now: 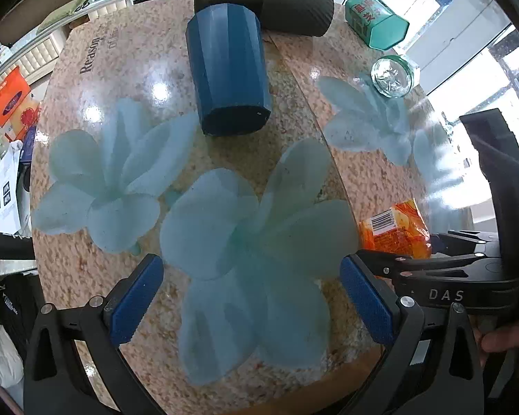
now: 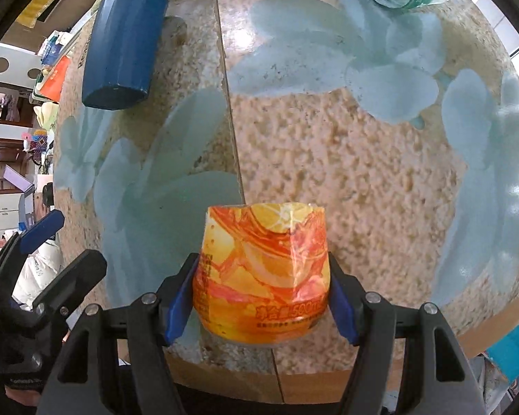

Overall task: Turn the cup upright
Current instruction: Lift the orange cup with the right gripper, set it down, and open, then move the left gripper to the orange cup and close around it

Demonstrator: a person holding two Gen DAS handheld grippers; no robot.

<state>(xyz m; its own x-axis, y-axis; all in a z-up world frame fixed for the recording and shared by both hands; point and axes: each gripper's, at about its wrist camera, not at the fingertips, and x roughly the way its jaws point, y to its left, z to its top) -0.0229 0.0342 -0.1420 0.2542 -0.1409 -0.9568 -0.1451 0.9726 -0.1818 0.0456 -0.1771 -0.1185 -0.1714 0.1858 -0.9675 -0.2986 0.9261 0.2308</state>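
A glossy speckled table printed with pale flowers fills both views. The blue cup, upper centre, lies apparently sideways, base nearest. Left gripper gapes; right gripper clamps an orange cut bottle.

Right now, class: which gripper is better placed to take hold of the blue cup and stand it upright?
Left. The left gripper is open, empty and faces the blue cup lying on its side. The right gripper is shut on the orange packet.
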